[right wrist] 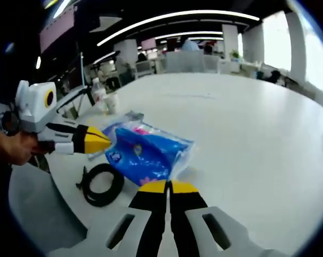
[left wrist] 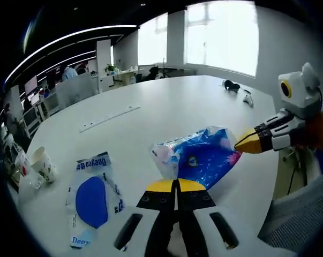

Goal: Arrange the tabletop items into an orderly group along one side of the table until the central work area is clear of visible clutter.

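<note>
- Tongs first: your left tongs (left wrist: 177,185) have both tips pressed together and hold nothing.
- Your right tongs (right wrist: 167,187) are pressed together too, holding nothing.
- Your blue bag (left wrist: 201,155) lies on the white bench (left wrist: 166,112), just past both tips.
- Your flat packet with a blue oval (left wrist: 92,199) lies near a paper cup (left wrist: 44,164).
- Your black cord loop (right wrist: 102,184) lies beside the bag.

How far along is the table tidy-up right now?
Early. Both grippers, left and right, are shut at opposite ends of the blue bag. The wipes packet, black cable, paper cup and far items remain scattered on the table.
</note>
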